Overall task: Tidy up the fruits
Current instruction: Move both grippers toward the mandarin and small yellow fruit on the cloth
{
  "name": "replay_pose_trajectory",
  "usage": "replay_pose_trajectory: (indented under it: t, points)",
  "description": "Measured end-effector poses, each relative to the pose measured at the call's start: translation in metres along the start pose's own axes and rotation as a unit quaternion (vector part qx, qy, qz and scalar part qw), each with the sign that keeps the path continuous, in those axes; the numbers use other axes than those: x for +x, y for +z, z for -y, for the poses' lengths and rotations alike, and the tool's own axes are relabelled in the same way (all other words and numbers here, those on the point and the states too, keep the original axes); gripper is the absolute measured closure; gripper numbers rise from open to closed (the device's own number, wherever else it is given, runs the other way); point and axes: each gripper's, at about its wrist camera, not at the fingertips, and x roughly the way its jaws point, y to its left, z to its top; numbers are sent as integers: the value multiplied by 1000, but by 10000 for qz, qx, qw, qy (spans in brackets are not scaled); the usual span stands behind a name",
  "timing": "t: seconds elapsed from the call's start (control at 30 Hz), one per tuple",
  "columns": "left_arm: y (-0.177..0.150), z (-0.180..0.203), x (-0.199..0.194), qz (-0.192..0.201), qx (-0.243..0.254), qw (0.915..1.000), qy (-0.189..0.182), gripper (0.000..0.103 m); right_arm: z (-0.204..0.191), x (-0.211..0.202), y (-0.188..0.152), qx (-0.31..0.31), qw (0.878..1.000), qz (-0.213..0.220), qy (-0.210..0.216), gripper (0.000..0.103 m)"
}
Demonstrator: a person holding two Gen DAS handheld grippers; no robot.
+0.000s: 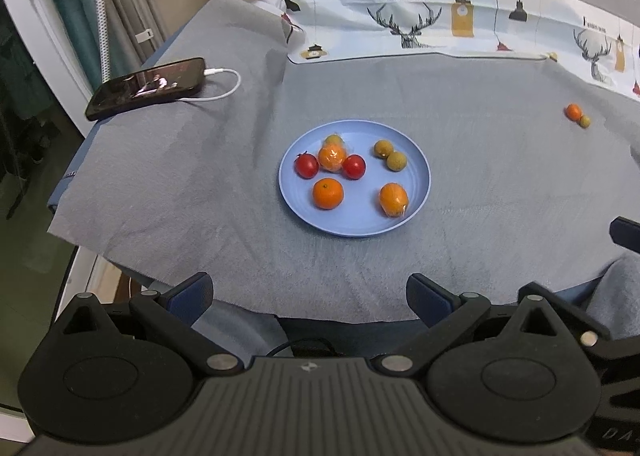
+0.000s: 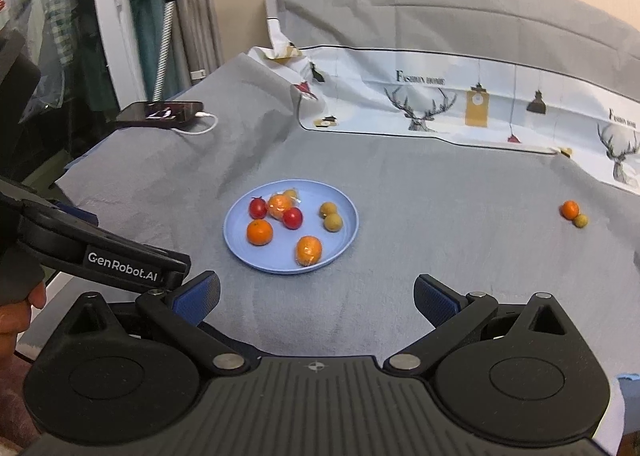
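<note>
A light blue plate [image 1: 416, 184] [image 2: 348, 228] lies mid-table on grey cloth. On it sit two red tomatoes [image 1: 307, 165] [image 2: 258, 208], a bare orange [image 1: 328, 194] [image 2: 259, 232], two plastic-wrapped oranges [image 1: 393, 199] [image 2: 308, 250], and two brownish longans [image 1: 396, 160] [image 2: 332, 222]. Off the plate, far right, a small orange [image 1: 573, 111] [image 2: 569, 209] touches a longan [image 1: 585, 121] [image 2: 580, 220]. My left gripper [image 1: 310, 296] is open and empty, short of the plate. My right gripper [image 2: 316, 298] is also open and empty, near the table's front edge.
A black phone [image 1: 146, 88] [image 2: 160, 112] with a white charging cable [image 1: 224, 90] lies at the table's far left corner. A white deer-print cloth [image 1: 420, 28] [image 2: 460, 104] runs along the back. The left gripper's body [image 2: 100, 252] and a hand [image 2: 16, 316] show at left.
</note>
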Motion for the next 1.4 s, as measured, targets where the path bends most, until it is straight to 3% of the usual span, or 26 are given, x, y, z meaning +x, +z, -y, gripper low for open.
replay_pose_trajectory:
  t: [0.17, 0.37, 0.47, 0.6, 0.8, 0.9, 1.07, 1.13, 1.27, 1.4]
  points:
    - [15, 19, 11, -143, 180, 9997, -34, 0, 27, 6, -1, 415, 9988, 56, -257, 1]
    - [43, 54, 32, -360, 500, 9980, -111, 0, 92, 21, -5, 1177, 9875, 158, -1036, 1]
    - [60, 71, 48, -590, 542, 9965, -236, 0, 139, 36, -10, 1645, 9730, 234, -1600, 1]
    - [84, 98, 68, -813, 557, 9946, -322, 0, 209, 74, -18, 2237, 9449, 242, -2379, 1]
    - [126, 144, 98, -888, 754, 9929, -233, 0, 305, 158, -21, 2266, 9129, 184, -3389, 1]
    - [147, 171, 118, -897, 889, 9918, -205, 0, 354, 202, -15, 2508, 9021, 65, -3512, 1]
    - [187, 219, 160, -777, 1024, 9914, -224, 0, 408, 262, 5, 2450, 9064, -80, -3439, 1]
    - [204, 241, 179, -690, 1049, 9917, -284, 0, 419, 277, 13, 2264, 9049, -28, -3605, 1]
    - [233, 291, 210, -413, 1243, 9895, -614, 0, 437, 276, 14, 2325, 8924, 8, -3868, 1]
    - [256, 351, 235, -126, 1645, 9784, -1246, 0, 459, 256, 3, 2476, 8755, 51, -4149, 1]
